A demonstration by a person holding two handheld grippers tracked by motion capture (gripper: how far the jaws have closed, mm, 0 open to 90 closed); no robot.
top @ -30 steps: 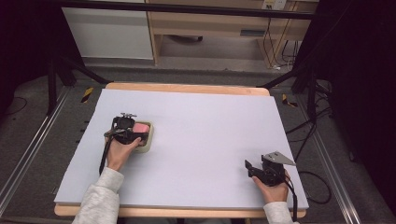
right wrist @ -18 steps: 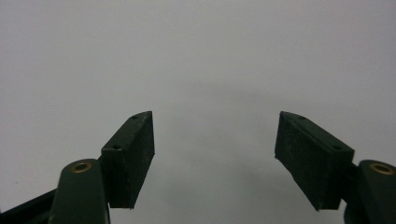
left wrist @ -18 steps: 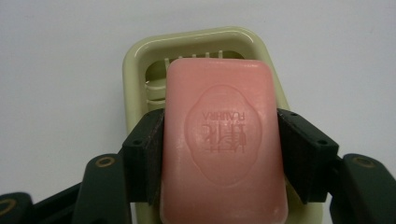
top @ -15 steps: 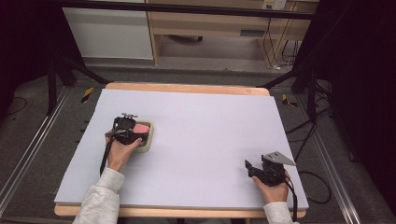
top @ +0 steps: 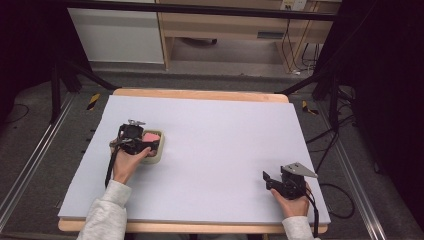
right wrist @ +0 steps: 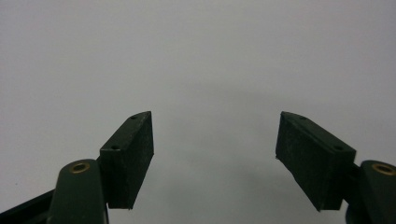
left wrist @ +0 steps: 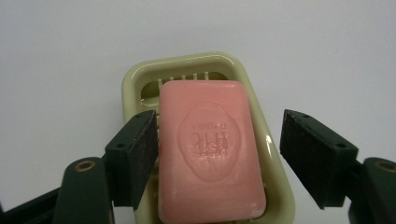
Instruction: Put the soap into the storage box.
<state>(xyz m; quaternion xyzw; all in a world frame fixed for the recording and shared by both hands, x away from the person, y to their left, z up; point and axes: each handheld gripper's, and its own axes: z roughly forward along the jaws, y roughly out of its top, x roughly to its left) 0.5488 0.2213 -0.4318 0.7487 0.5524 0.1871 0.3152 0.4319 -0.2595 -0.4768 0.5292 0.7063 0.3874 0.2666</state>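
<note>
A pink soap bar (left wrist: 210, 149) lies in a pale green soap dish (left wrist: 275, 149) on the left part of the grey table mat. In the high view the soap (top: 149, 136) and dish (top: 156, 154) sit just beyond the person's left hand. My left gripper (left wrist: 215, 116) points down over them. Its jaws have just been opening and now stand apart on either side of the soap; the right pad is clear of it and the left pad is close beside it. My right gripper (right wrist: 215, 116) is open over bare mat, and in the high view that right gripper (top: 272, 180) rests near the front right corner.
The grey mat (top: 225, 145) covers a wooden table with its edge (top: 200, 94) at the back. Black stand legs, cables and a wooden cabinet (top: 225, 25) lie beyond the table. A cable trails from each gripper toward the front edge.
</note>
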